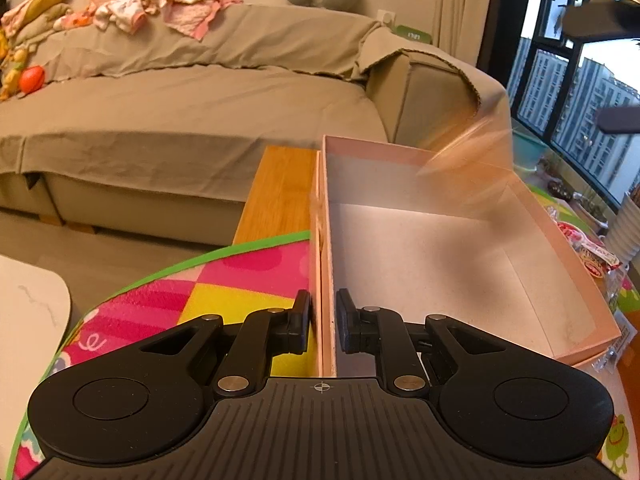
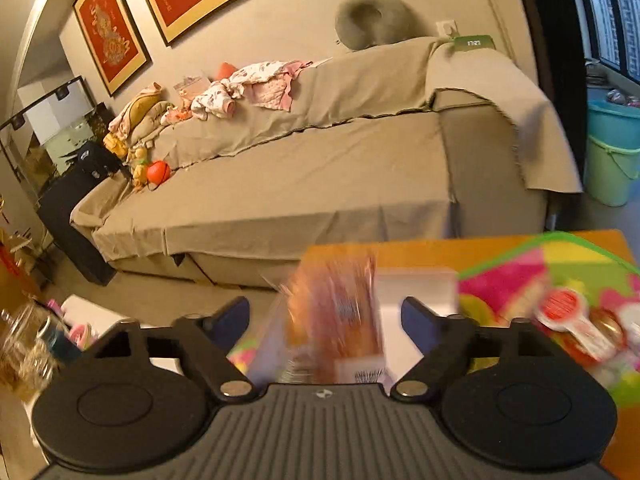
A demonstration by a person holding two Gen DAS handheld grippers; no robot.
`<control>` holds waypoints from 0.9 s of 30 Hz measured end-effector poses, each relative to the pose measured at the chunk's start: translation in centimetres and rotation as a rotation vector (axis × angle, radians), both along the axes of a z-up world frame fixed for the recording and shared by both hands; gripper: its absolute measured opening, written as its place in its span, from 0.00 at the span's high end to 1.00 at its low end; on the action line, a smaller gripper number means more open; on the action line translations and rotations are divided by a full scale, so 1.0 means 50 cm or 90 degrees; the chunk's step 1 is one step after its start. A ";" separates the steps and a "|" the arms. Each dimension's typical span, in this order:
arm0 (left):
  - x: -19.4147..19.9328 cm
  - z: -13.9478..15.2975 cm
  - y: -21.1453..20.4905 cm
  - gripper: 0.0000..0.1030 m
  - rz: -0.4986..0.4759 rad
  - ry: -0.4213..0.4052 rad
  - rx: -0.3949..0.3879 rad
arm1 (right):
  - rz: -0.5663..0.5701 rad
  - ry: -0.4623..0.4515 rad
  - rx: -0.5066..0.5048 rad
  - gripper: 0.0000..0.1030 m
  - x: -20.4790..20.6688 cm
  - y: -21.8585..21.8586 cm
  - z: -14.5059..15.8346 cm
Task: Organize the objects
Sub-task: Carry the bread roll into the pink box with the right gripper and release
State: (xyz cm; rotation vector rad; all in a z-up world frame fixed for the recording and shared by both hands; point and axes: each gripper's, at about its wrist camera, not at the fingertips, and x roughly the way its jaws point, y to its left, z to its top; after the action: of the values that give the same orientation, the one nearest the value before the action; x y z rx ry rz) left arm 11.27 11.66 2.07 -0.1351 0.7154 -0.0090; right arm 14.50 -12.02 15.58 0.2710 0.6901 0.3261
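Bare box floor (image 1: 440,264), blurred orange packet (image 1: 464,152) over far corner.

Both the left gripper (image 1: 323,322) and the right gripper (image 2: 325,318) are showing matte black ribbed bodies, round side discs and silver rivets.

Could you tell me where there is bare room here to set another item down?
The floor of the pink box is bare, bordered by its four walls; the left hand-held gripper clamps the near-left wall. The wooden strip between box and sofa is also free. Right of the box, snack packets crowd the play mat.
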 end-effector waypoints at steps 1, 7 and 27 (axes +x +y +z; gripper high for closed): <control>0.000 0.000 0.000 0.84 0.000 -0.001 -0.001 | 0.007 -0.002 -0.007 0.19 0.013 0.013 -0.002; -0.001 -0.001 -0.001 0.84 0.001 -0.001 -0.002 | -0.028 -0.037 -0.057 0.17 -0.033 -0.052 -0.013; -0.003 -0.005 -0.001 0.84 0.012 0.000 -0.010 | -0.160 0.050 -0.209 0.12 -0.159 -0.242 -0.238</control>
State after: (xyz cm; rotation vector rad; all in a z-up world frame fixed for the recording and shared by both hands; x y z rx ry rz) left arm 11.11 11.62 1.80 -0.1562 0.7140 0.0037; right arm 6.53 -24.11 3.69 0.0560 0.7664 -0.0394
